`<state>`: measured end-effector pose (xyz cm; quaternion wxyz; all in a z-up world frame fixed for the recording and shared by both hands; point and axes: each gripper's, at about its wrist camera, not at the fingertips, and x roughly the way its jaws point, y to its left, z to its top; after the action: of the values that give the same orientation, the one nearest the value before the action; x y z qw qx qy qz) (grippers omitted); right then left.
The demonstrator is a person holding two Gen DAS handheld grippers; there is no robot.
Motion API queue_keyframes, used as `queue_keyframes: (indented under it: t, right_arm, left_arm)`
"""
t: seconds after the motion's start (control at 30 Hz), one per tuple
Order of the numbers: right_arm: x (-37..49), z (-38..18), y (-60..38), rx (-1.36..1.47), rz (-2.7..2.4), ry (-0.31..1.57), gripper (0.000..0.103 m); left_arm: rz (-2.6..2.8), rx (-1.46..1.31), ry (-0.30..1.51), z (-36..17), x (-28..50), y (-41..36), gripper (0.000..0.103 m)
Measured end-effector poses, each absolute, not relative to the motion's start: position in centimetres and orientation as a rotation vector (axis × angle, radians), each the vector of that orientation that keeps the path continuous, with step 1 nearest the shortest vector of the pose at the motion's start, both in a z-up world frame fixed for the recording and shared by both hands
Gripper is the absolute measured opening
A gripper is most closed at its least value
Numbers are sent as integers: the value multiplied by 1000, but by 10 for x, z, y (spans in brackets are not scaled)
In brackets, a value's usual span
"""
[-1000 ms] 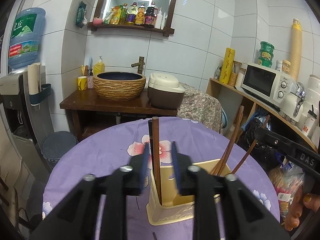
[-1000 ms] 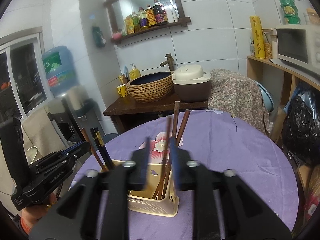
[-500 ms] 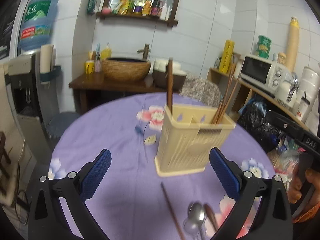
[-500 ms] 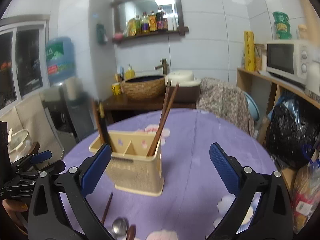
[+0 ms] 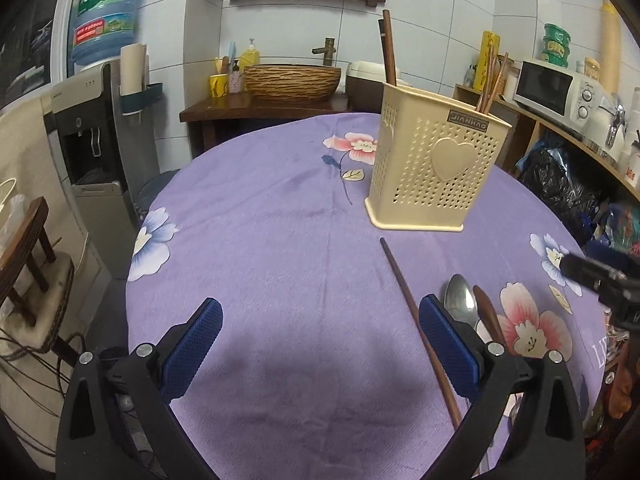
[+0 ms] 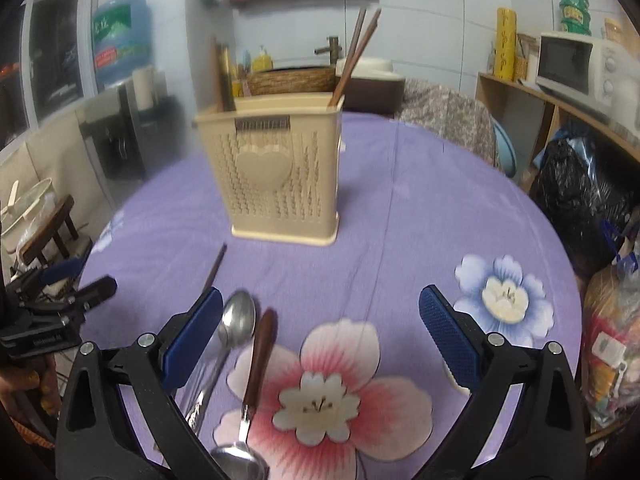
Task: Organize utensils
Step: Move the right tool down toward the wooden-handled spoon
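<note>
A beige perforated utensil holder (image 5: 436, 160) (image 6: 280, 168) stands upright on the purple flowered tablecloth (image 5: 260, 240). Dark chopsticks (image 5: 388, 48) and brown chopsticks (image 5: 490, 76) (image 6: 356, 52) stick out of it. In front of it lie a loose chopstick (image 5: 416, 328) (image 6: 214, 268), a metal spoon (image 5: 460, 300) (image 6: 238, 320) and a wood-handled spoon (image 5: 486, 312) (image 6: 260, 356). My left gripper (image 5: 320, 312) is open and empty over bare cloth, the chopstick by its right finger. My right gripper (image 6: 320, 312) is open and empty, with both spoons just inside its left finger.
A wooden stand with a woven basin (image 5: 292, 82) and a rice cooker (image 6: 368, 76) lies beyond the table. A water dispenser (image 5: 92, 120) and a chair (image 5: 32, 240) are at the left. A shelf with a microwave (image 5: 556, 92) and black bags (image 6: 580, 192) is at the right.
Both grippers, nearly shut around chopsticks above the holder, have opened wide, left the chopsticks in it and drawn back and down towards the near table edge.
</note>
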<state>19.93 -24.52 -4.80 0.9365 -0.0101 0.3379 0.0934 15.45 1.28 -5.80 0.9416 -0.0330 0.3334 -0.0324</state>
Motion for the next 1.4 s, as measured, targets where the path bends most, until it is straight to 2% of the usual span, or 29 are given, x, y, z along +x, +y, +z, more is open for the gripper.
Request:
queue_keyframes:
  t: [0.5,0.9,1.1,1.23,1.3,1.4]
  right_arm:
    - [182,-90,-243,-3,166,795,96]
    - [174,-93,-240,5,169,809,76]
    - [174,-101,-227,-5,217,837,62]
    - [181,-112,-214,-15,247,881,49]
    - [184,-115,-206,-29,255,889,47]
    - [187,-119,-192,-77,250,894,38]
  left_arm:
    - [-47,-92,683,-66,143,18,97]
    - [-6,-111,652,-56,131,30,97]
    - [-14,-108,654,-56,132,29,94]
    - [-25,-108,664,-59,133,27,92]
    - [-30,-106,667,-59,133,26,92]
    - [-38,-108,682,-63,135,24,91]
